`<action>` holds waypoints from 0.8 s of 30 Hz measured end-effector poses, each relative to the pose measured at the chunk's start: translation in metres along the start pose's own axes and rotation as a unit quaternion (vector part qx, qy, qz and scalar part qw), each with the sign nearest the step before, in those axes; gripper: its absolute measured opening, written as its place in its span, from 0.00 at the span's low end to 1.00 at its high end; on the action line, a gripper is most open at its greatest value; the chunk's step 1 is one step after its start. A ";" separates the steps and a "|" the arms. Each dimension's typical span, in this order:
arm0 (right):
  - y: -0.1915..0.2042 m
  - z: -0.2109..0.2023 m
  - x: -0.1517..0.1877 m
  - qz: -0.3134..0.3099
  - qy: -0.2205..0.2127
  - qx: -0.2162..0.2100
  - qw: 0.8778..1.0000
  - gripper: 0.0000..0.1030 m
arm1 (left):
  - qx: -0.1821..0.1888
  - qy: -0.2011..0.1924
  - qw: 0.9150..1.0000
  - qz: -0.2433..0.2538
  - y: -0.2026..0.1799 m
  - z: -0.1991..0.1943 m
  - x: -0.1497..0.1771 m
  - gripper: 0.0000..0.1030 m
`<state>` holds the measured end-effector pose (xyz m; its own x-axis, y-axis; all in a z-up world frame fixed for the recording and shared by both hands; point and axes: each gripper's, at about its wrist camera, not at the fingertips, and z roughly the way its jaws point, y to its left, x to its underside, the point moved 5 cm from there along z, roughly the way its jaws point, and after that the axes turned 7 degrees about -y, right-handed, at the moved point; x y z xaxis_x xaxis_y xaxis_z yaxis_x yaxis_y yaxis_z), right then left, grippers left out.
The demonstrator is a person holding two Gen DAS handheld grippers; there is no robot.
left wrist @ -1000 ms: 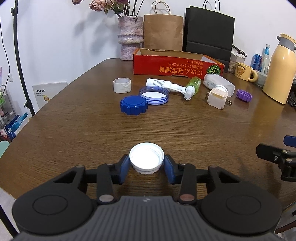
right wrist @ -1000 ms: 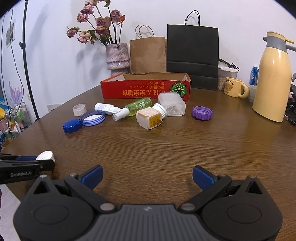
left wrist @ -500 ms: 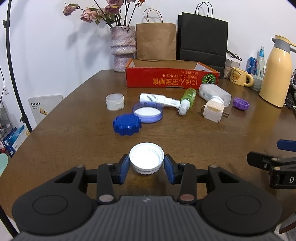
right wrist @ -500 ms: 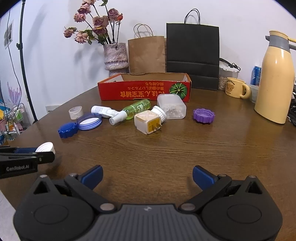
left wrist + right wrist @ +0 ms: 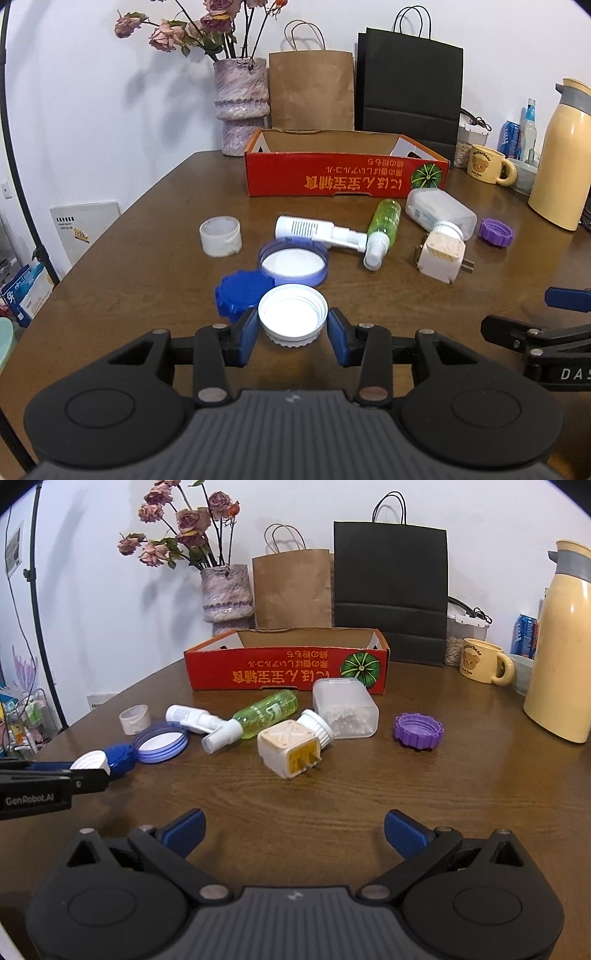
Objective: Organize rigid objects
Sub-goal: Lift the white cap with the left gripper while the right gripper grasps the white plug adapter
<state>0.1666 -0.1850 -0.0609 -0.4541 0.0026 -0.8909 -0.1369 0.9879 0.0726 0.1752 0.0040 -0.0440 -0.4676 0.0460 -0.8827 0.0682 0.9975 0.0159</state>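
Observation:
My left gripper (image 5: 292, 332) is shut on a white screw cap (image 5: 292, 312), held a little above the table with its hollow side up. Just beyond it lie a dark blue lid (image 5: 240, 293) and a light blue lid (image 5: 293, 261). Further on are a white spray bottle (image 5: 312, 229), a green spray bottle (image 5: 384, 229), a clear jar (image 5: 439, 214), a white plug adapter (image 5: 441, 256) and a purple cap (image 5: 496, 232). An open red cardboard box (image 5: 345, 177) stands behind them. My right gripper (image 5: 293, 829) is open and holds nothing, low over the near table.
A white tape ring (image 5: 220, 236) lies at the left. A vase of dried flowers (image 5: 242, 107), a brown paper bag (image 5: 310, 90) and a black paper bag (image 5: 408, 96) line the back edge. A yellow thermos (image 5: 561, 155) and a bear mug (image 5: 485, 169) stand at the right.
Both grippers have moved forward toward the cluster of objects. The white cap stays clamped in the left one and now hangs right in front of the dark blue lid.

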 end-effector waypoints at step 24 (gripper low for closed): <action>0.002 0.076 -0.038 -0.042 0.014 -0.008 0.999 0.93 | -0.004 -0.014 1.000 -0.003 -0.003 0.038 -0.038 0.40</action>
<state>0.2508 -0.1712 -0.0611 -0.4642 -0.0841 -0.8817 -0.1888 0.9820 0.0057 0.2266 -0.0022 -0.0287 -0.4441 0.0379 -0.8952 0.0573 0.9983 0.0138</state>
